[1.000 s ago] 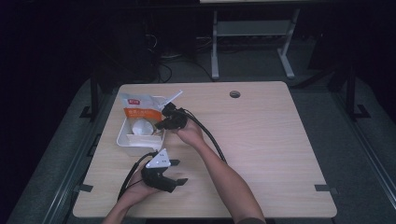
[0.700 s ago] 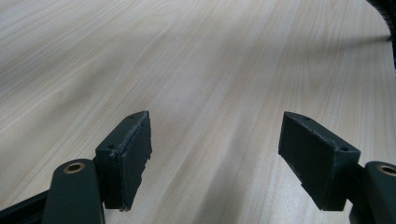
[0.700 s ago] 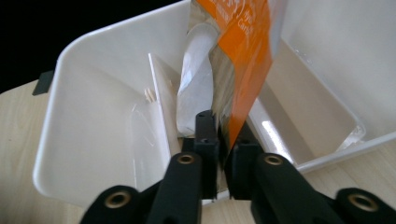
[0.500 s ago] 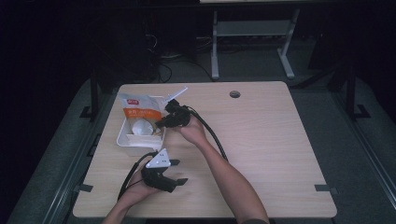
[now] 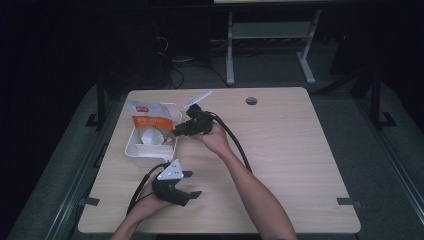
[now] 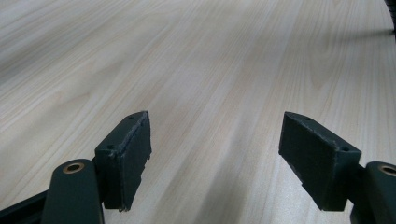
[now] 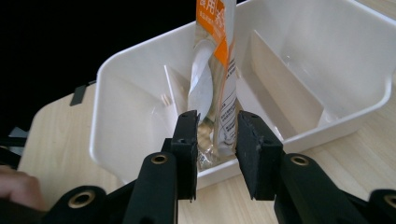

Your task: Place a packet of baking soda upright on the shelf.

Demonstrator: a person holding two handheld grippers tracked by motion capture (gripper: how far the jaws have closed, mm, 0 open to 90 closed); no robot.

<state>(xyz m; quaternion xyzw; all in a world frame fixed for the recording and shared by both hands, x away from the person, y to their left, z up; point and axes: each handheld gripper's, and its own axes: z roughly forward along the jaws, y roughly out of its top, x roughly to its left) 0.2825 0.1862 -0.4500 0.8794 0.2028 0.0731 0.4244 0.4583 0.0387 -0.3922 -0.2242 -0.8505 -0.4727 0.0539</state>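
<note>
Packet (image 7: 215, 88), an orange-and-white sachet, stands on edge in the middle compartment of the white divided tray (image 7: 140, 65), so the placing looks done and only the withdrawal is left. Nearest the person, the left gripper (image 5: 189, 184) rests on the table (image 5: 300, 150) with jaws wide and empty; farther off, the right gripper (image 7: 215, 154) sits at the tray's near wall, its jaws having just been opening, now narrowly parted, the packet's lower end between them with the pads seemingly clear of it.

Pale wooden table (image 5: 300, 165) — round grommet hole (image 5: 251, 101) near its far edge
</note>
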